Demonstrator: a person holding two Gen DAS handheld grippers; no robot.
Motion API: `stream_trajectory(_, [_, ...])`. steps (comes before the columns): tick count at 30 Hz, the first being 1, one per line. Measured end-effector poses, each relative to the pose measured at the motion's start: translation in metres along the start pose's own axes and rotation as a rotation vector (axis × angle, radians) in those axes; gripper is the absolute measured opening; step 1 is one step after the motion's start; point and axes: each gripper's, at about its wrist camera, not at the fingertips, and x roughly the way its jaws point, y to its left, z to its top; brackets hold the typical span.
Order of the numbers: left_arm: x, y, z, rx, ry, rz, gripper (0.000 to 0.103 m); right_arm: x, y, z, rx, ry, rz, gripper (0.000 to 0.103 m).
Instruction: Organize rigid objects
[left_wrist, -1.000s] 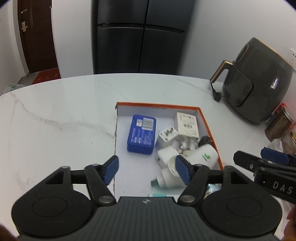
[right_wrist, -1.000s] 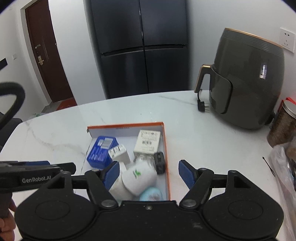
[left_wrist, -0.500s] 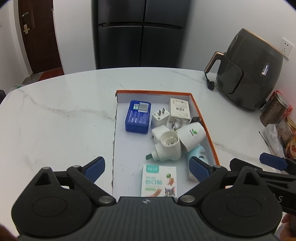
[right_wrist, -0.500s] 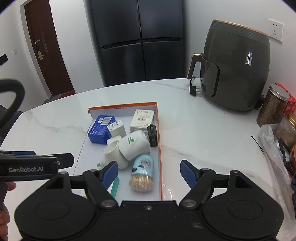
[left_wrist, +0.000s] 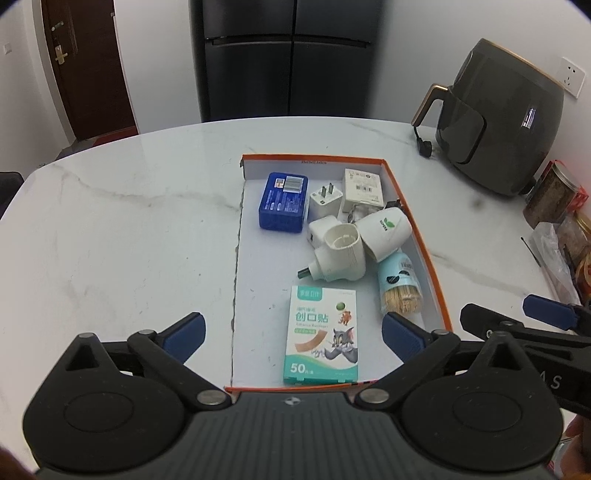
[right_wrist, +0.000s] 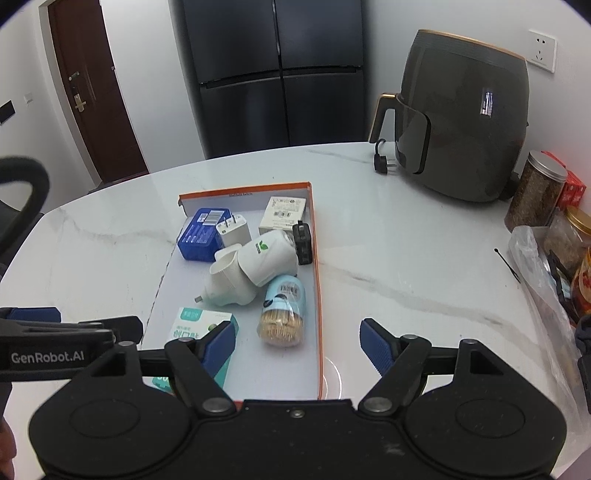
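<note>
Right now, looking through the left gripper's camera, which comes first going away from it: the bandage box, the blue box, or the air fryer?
From the left gripper:
1. Bandage box, lying in the near end of the orange-edged tray, between the open fingers.
2. Blue box, toward the tray's far left corner.
3. Air fryer, outside the tray, far right on the table.

In the right wrist view, the left finger of the right gripper covered the lower right part of the bandage box, and the gripper body hid the near edge of the orange-rimmed tray. The black item against the tray's right wall was too small to identify, and in the left wrist view it was mostly hidden behind the white cup. The jars at the counter's right were partly cut off by the frame edge.
</note>
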Motion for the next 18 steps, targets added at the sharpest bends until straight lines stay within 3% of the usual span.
stream_trajectory(18, [0.004, -0.004, -0.011, 0.004, 0.044, 0.015, 0.103, 0.001, -0.004, -0.016, 0.002, 0.040, -0.013, 0.088])
